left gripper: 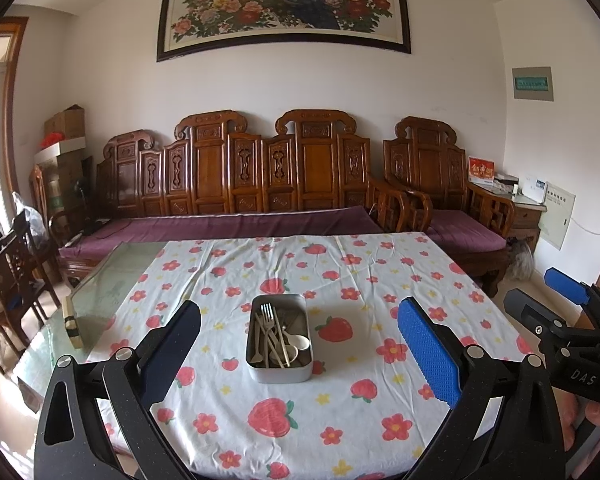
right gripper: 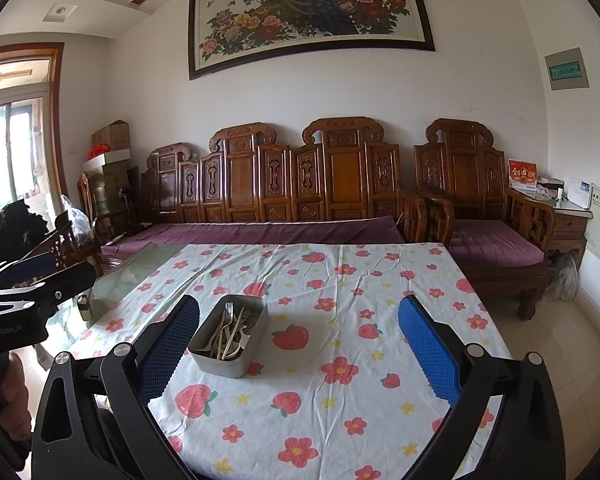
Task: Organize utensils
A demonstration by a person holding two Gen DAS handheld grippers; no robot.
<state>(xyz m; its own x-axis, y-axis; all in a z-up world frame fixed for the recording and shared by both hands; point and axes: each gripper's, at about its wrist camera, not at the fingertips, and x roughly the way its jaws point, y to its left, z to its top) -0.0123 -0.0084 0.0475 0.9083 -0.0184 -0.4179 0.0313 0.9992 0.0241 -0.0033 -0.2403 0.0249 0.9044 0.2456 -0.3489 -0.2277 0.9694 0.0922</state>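
A rectangular metal tin (left gripper: 279, 374) stands on the flowered tablecloth (left gripper: 340, 280). In it lie several pale utensils (left gripper: 276, 338): forks, spoons and chopsticks, heaped together. My left gripper (left gripper: 300, 344) hovers above the near table edge, open, with the tin centred between its blue pads and farther ahead. From the right wrist view the same tin (right gripper: 230, 364) sits left of centre, close to the left pad of my right gripper (right gripper: 298, 344), which is open and holds nothing. Each gripper also shows at the side of the other's view.
The cloth (right gripper: 340, 320) covers most of a glass table; bare glass (left gripper: 112, 280) shows at the left, with a small dark object (right gripper: 85, 307) on it. A carved wooden bench (left gripper: 260, 184) with purple cushions runs behind the table. Wooden chairs (left gripper: 16, 280) stand at the left.
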